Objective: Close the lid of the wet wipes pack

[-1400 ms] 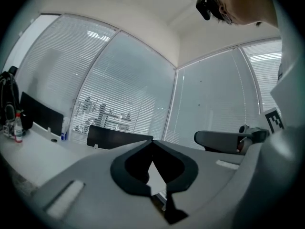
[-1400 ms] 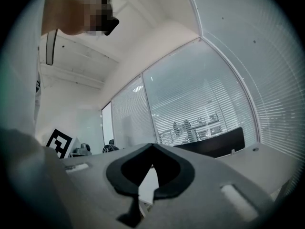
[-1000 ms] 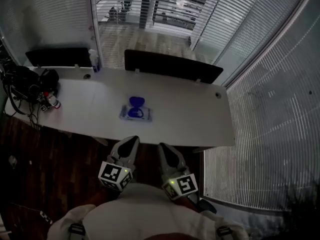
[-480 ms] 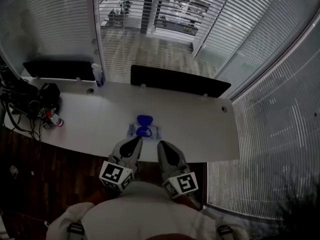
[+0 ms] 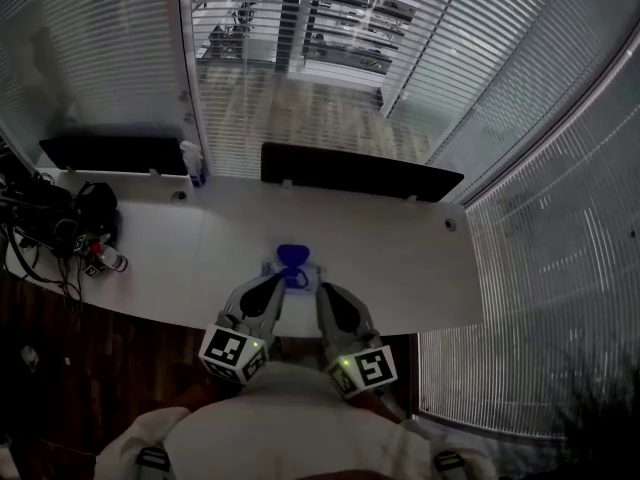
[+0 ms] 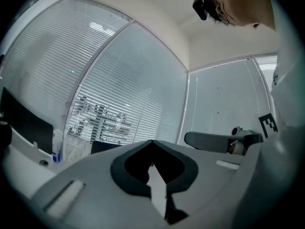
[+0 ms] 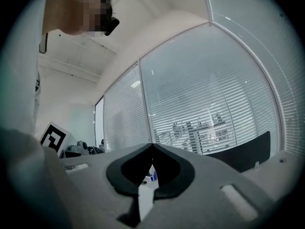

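Seen from the head view alone: wipes pack (image 5: 291, 271) flat on the white desk (image 5: 410, 263) near its front edge, blue lid (image 5: 292, 255) raised and open. Left gripper (image 5: 271, 286) and right gripper (image 5: 325, 294) side by side below, tips level with the pack's near side, contact impossible to judge. Shown only by the gripper views: left gripper (image 6: 152, 142) with jaws pressed together on nothing, right gripper (image 7: 152, 145) likewise, both facing blinds (image 6: 119, 80). Also a bottle (image 6: 57, 146) and a dark divider (image 7: 248, 154).
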`<move>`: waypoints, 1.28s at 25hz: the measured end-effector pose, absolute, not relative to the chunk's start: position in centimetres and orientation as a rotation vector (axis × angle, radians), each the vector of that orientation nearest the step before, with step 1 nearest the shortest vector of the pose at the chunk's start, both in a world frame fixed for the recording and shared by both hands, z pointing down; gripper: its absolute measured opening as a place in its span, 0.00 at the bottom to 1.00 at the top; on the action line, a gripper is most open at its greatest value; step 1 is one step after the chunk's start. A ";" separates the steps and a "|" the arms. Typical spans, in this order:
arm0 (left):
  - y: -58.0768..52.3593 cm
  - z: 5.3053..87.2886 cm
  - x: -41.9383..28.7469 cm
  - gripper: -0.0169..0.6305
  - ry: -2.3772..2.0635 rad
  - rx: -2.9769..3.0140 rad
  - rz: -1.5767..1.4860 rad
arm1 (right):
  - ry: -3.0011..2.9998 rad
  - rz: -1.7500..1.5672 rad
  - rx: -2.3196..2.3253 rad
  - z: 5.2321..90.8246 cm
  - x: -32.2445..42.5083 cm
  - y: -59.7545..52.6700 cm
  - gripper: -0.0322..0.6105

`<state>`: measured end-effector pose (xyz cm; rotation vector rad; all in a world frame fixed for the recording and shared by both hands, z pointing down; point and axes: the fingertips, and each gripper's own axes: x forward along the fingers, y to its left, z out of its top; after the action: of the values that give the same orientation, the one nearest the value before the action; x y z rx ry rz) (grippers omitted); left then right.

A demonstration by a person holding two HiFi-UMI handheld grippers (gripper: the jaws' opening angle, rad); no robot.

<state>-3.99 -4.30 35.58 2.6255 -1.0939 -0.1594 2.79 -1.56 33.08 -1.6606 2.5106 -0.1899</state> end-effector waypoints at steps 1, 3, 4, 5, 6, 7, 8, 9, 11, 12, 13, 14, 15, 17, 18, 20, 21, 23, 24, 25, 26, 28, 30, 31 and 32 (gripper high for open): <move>-4.6 35.5 -3.9 0.03 -1.092 2.623 -0.159 | 2.509 -0.194 -1.664 33.0 2.9 -1.9 0.05; -5.0 35.5 -3.8 0.03 -1.092 2.619 -0.156 | 2.504 -0.200 -1.666 32.9 3.0 -2.4 0.05; -5.2 35.5 -3.6 0.03 -1.093 2.618 -0.155 | 2.503 -0.198 -1.665 32.9 3.1 -2.5 0.05; -5.4 35.5 -3.5 0.03 -1.096 2.618 -0.154 | 2.503 -0.193 -1.664 32.8 3.2 -2.6 0.05; -5.6 35.6 -3.3 0.03 -1.099 2.618 -0.153 | 2.503 -0.189 -1.661 32.8 3.5 -2.7 0.05; -5.6 35.6 -3.1 0.03 -1.102 2.617 -0.152 | 2.504 -0.189 -1.660 32.8 3.7 -2.8 0.05; -5.7 35.5 -2.8 0.03 -1.105 2.615 -0.153 | 2.508 -0.195 -1.661 33.0 4.1 -2.8 0.05; -5.6 35.4 -2.5 0.03 -1.107 2.613 -0.154 | 2.510 -0.203 -1.663 33.0 4.4 -2.9 0.05; -5.7 34.9 -1.8 0.03 -1.111 2.613 -0.159 | 2.509 -0.206 -1.660 32.7 5.1 -3.1 0.05; -5.8 34.6 -1.5 0.03 -1.112 2.615 -0.162 | 2.509 -0.200 -1.657 32.5 5.4 -3.3 0.05; -5.9 34.6 -1.2 0.03 -1.113 2.618 -0.165 | 2.508 -0.193 -1.653 32.4 5.6 -3.5 0.05; -6.1 34.7 -1.0 0.03 -1.114 2.620 -0.165 | 2.509 -0.192 -1.650 32.4 5.8 -3.6 0.05; -6.2 34.9 -0.8 0.03 -1.118 2.621 -0.163 | 2.509 -0.194 -1.646 32.6 5.9 -3.8 0.05; -6.5 35.3 -0.6 0.03 -1.130 2.616 -0.159 | 2.512 -0.197 -1.640 32.9 6.2 -4.0 0.05; -6.7 35.4 -0.5 0.03 -1.136 2.613 -0.158 | 2.514 -0.196 -1.638 32.9 6.4 -4.0 0.05; -7.0 35.4 -0.3 0.03 -1.147 2.609 -0.156 | 2.515 -0.195 -1.637 33.0 6.9 -4.3 0.05; -7.2 35.5 -0.2 0.03 -1.151 2.608 -0.155 | 2.515 -0.197 -1.637 33.1 7.1 -4.4 0.05; -7.5 35.7 0.1 0.03 -1.158 2.609 -0.151 | 2.517 -0.201 -1.638 33.4 7.6 -4.8 0.05; -7.7 35.8 0.2 0.03 -1.162 2.608 -0.147 | 2.520 -0.203 -1.637 33.4 7.8 -5.0 0.05; -8.0 36.0 0.4 0.03 -1.167 2.603 -0.140 | 2.524 -0.208 -1.635 33.5 7.9 -5.2 0.05; -8.2 36.1 0.5 0.03 -1.170 2.595 -0.131 | 2.528 -0.216 -1.635 33.5 8.0 -5.4 0.05; -8.6 36.5 0.6 0.03 -1.169 2.583 -0.113 | 2.538 -0.229 -1.640 33.7 8.1 -5.7 0.05; -9.1 37.1 0.5 0.03 -1.163 2.580 -0.087 | 2.551 -0.230 -1.645 33.9 7.9 -6.1 0.05; -9.3 37.3 0.5 0.03 -1.161 2.579 -0.073 | 2.556 -0.235 -1.645 34.0 7.9 -6.4 0.05; -9.5 37.5 0.5 0.03 -1.160 2.576 -0.060 | 2.561 -0.245 -1.645 34.2 7.8 -6.6 0.05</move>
<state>0.48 -9.48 37.51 2.5759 -1.1599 -0.0599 7.80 -6.59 34.16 -1.6450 2.5608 -0.2447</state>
